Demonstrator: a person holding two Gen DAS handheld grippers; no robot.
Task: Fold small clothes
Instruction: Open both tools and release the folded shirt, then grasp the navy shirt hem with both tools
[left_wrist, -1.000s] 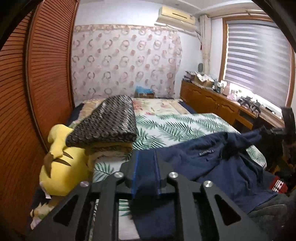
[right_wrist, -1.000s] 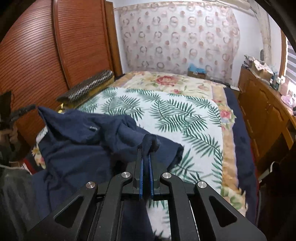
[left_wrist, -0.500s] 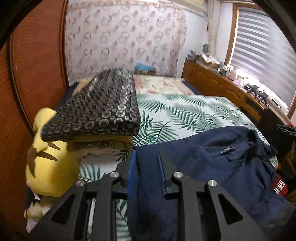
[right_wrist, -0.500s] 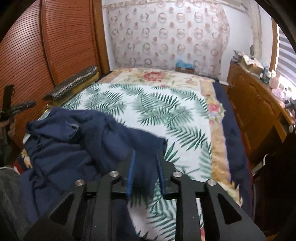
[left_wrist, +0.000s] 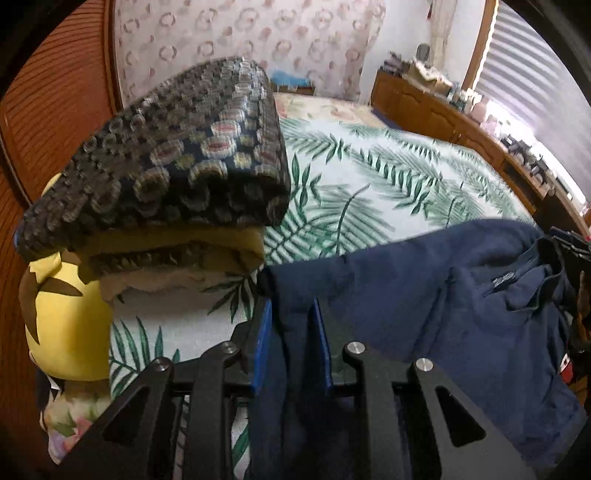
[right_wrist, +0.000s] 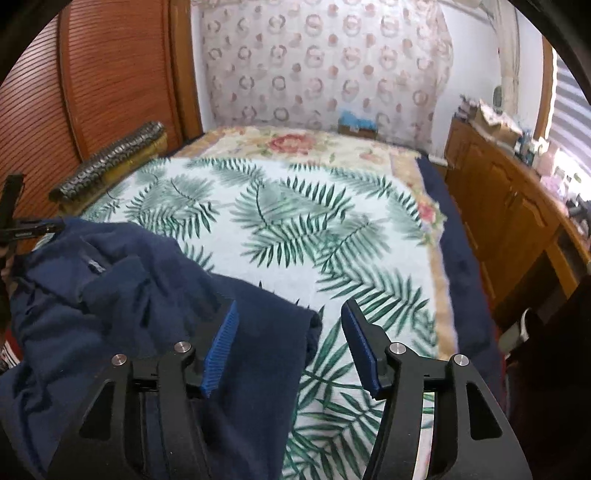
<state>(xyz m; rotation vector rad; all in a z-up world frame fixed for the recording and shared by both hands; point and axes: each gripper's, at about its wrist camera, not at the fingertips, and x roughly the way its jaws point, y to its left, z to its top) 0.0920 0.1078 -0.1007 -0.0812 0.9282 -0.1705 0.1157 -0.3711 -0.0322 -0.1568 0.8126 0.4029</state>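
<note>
One soft, light, floppy shirt (left_wrist: 443, 295) pinched at its edge in left fingers (left_wrist: 264, 343), right fingers (right_wrist: 218, 350) opening off it.

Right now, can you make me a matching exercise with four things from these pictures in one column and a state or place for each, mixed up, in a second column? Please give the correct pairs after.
Column 1:
1. left gripper
2. right gripper
3. plush toy
4. blanket

Column 2:
A. yellow, at the bed's left edge
B. opening, fingers off the cloth
C. folded, dark, top of a stack
D. shut on the navy shirt

Pairs: 1-D, 2-B, 3-A, 4-C
</note>
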